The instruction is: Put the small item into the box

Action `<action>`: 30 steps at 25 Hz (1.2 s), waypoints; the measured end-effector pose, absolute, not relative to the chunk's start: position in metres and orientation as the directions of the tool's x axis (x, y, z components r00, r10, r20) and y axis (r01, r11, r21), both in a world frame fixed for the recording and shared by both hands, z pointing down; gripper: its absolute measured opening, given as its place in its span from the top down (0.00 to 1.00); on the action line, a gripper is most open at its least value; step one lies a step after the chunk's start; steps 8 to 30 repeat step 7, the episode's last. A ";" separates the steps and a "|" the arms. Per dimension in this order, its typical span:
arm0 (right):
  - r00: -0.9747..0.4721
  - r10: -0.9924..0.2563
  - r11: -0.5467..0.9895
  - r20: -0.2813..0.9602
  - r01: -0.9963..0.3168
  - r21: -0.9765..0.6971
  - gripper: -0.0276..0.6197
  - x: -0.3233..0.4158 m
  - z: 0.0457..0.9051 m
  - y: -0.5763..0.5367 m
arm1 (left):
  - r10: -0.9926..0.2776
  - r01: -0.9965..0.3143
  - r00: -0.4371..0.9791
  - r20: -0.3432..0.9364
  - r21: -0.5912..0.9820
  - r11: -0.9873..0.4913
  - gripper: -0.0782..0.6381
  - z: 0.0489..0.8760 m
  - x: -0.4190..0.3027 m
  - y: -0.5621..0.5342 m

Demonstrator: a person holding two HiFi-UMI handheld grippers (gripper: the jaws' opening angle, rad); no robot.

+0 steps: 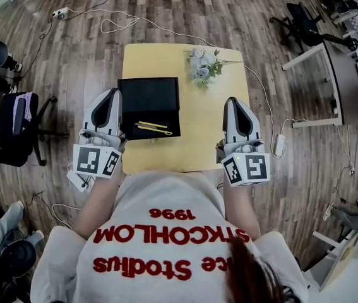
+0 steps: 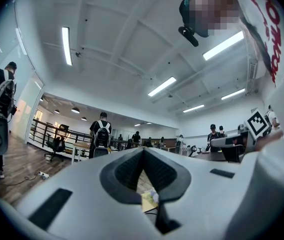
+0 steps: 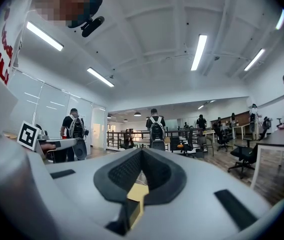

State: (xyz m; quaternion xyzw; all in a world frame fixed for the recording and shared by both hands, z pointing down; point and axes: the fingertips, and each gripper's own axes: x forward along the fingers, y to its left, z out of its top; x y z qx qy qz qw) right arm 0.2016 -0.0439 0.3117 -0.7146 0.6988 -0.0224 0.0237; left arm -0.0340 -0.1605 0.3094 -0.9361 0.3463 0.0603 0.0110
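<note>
Jaws of both the left gripper (image 1: 111, 93) and the right gripper (image 1: 232, 101) are pressed together on nothing, either side of the yellow bench (image 1: 204, 131). A slim gold item (image 1: 153, 127) lies inside the open black box (image 1: 148, 93). The placing looks done, with little left to do.

The shirt (image 1: 166, 232) carries red print, upside down in the head view. "1996" is the line nearest the table (image 1: 210, 128), then what looks like "STKCOHLOM". The farthest line is partly hidden by hair and reads roughly "Stodius". The left gripper (image 1: 111, 93) and right gripper (image 1: 232, 101) bear black-and-white square markers without letters.
</note>
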 end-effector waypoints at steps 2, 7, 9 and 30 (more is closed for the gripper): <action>0.020 -1.000 -0.019 -0.002 -0.998 -0.064 0.95 0.201 0.311 -0.044 | -0.648 -0.650 0.752 -0.120 0.021 -0.759 0.88 0.309 -0.034 -0.160; 0.018 -1.000 -0.017 -0.006 -0.998 -0.059 0.95 0.201 0.310 -0.046 | -0.646 -0.649 0.753 -0.124 0.018 -0.761 0.88 0.309 -0.034 -0.160; 0.018 -1.000 -0.017 -0.006 -0.998 -0.059 0.95 0.201 0.310 -0.046 | -0.646 -0.649 0.753 -0.124 0.018 -0.761 0.88 0.309 -0.034 -0.160; 0.018 -1.000 -0.017 -0.006 -0.998 -0.059 0.95 0.201 0.310 -0.046 | -0.646 -0.649 0.753 -0.124 0.018 -0.761 0.88 0.309 -0.034 -0.160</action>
